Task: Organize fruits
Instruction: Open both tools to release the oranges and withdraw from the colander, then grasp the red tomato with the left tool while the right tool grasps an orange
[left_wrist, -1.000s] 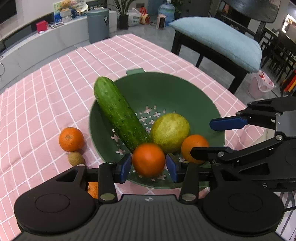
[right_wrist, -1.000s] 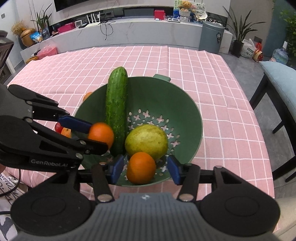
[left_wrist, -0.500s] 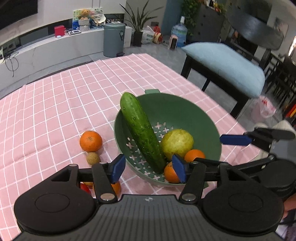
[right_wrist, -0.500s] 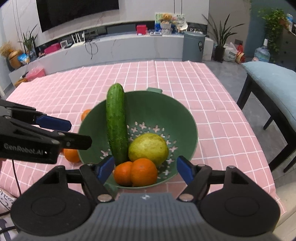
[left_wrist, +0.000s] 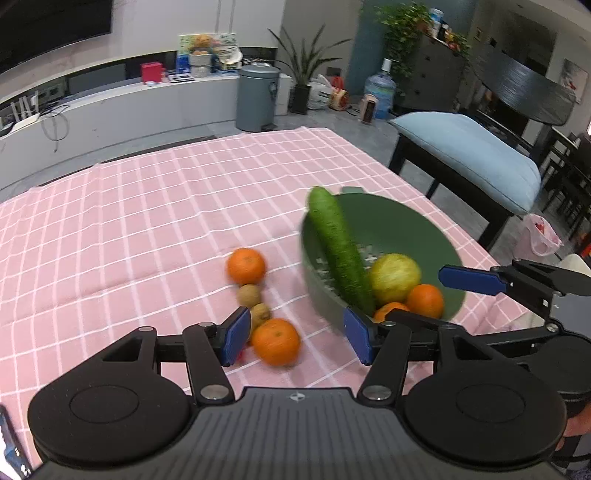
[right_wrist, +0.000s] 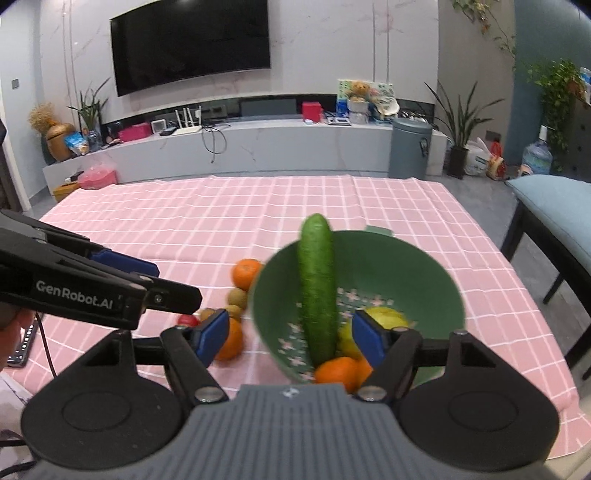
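Note:
A green colander (left_wrist: 399, 229) on the pink checked cloth holds a cucumber (left_wrist: 338, 254) leaning on its rim, a yellow-green pear (left_wrist: 393, 273) and two oranges (left_wrist: 424, 301). Left of it on the cloth lie an orange (left_wrist: 246, 266), two kiwis (left_wrist: 249, 294) and a nearer orange (left_wrist: 275, 341). My left gripper (left_wrist: 297, 339) hovers open above that nearer orange, touching nothing. My right gripper (right_wrist: 291, 339) is drawn back in front of the colander (right_wrist: 406, 266). Its jaws are closing, with nothing pressed between them.
A small red fruit (right_wrist: 188, 319) lies by the kiwis. The table's right edge runs close to the colander, and a dark bench with a blue cushion (left_wrist: 469, 155) stands beyond it. A phone (right_wrist: 22, 343) lies at the near left edge.
Each gripper let go of an orange inside the colander, and both oranges now rest there. Both grippers drew back and up. The left one swung left over the loose fruit.

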